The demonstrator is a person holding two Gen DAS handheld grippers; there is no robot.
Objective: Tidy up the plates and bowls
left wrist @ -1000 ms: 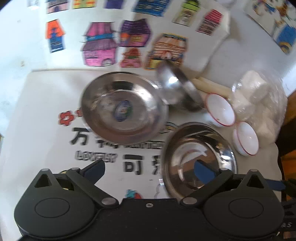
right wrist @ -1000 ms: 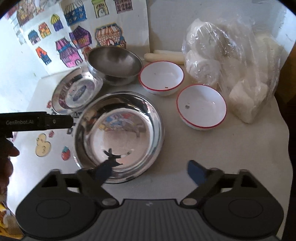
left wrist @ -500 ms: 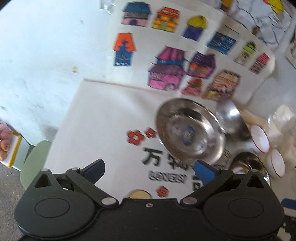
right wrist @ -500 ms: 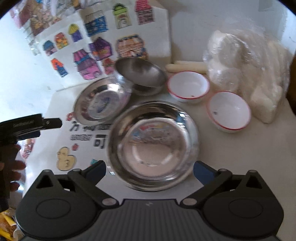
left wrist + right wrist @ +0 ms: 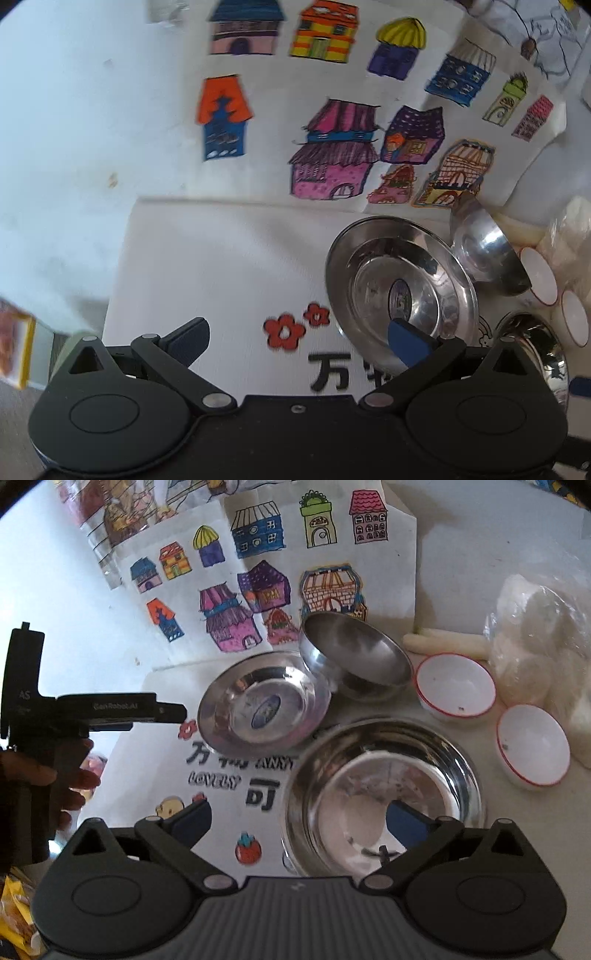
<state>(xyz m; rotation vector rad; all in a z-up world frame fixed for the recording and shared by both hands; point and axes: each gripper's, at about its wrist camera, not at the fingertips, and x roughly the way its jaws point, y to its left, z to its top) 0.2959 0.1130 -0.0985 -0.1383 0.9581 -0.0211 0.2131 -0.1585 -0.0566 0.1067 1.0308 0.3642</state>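
Left gripper [image 5: 299, 339] spread wide, empty, above printed mat [image 5: 221, 266]. Right gripper [image 5: 299, 821] likewise spread, empty, over big steel plate [image 5: 384, 794]. Smaller steel plate [image 5: 264, 705] beside tilted steel bowl [image 5: 354, 657]; bowl underside hidden. Two white bowls [image 5: 456, 688] right, near plastic bag [image 5: 543, 638], partly cut off.

Open passage: bare white table [image 5: 207, 266] left of the steel plate [image 5: 400, 291]. Obstructions, right side: tilted steel bowl [image 5: 354, 653] touching plate rim, large steel basin [image 5: 380, 797], two white bowls [image 5: 456, 685], plastic bag [image 5: 543, 642].
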